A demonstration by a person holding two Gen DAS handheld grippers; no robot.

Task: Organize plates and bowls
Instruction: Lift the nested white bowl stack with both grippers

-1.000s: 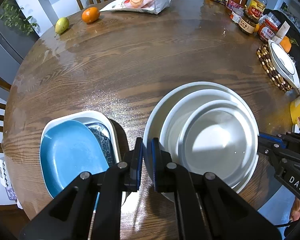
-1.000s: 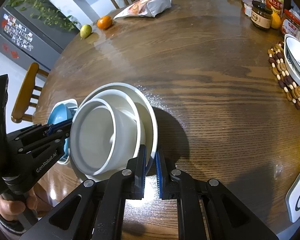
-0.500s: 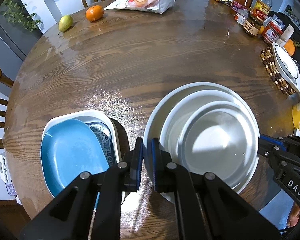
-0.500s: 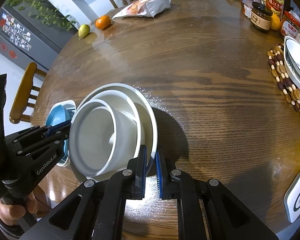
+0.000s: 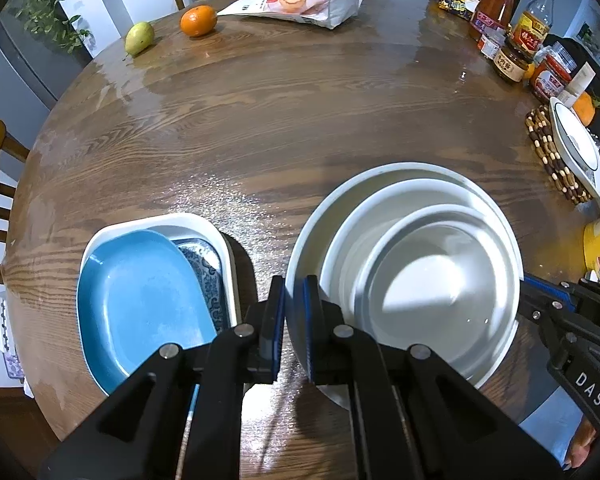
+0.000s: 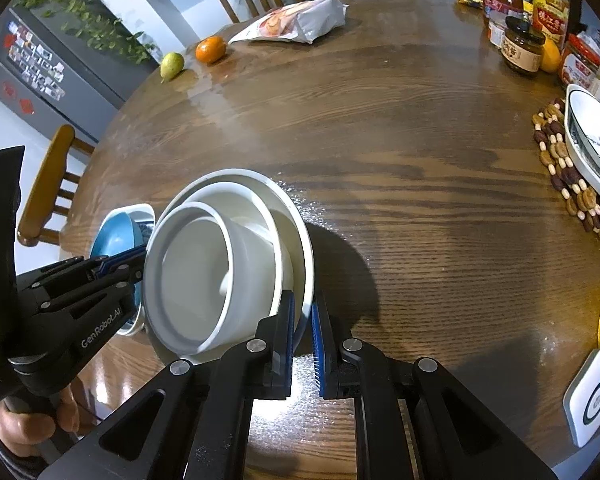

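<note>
Three white bowls sit nested: a small bowl [image 5: 440, 280] inside a middle bowl [image 5: 352, 248] inside a large bowl [image 5: 320, 216]. My left gripper [image 5: 294, 300] is shut on the large bowl's left rim. My right gripper [image 6: 302, 320] is shut on the opposite rim of the large bowl [image 6: 296, 232]; it also shows at the right edge of the left wrist view [image 5: 548, 308]. The stack throws a dark shadow on the round wooden table [image 5: 280, 112]. Just left of it, a blue plate [image 5: 140, 296] lies over a blue-patterned dish [image 5: 204, 268] in a white rectangular dish [image 5: 204, 222].
At the far table edge lie a pear [image 5: 139, 38], an orange [image 5: 198, 20] and a snack bag [image 5: 300, 4]. Jars and bottles [image 5: 512, 60] crowd the far right. A white dish [image 5: 576, 148] rests on a beaded trivet [image 5: 544, 148]. A white device [image 6: 590, 396] lies near right.
</note>
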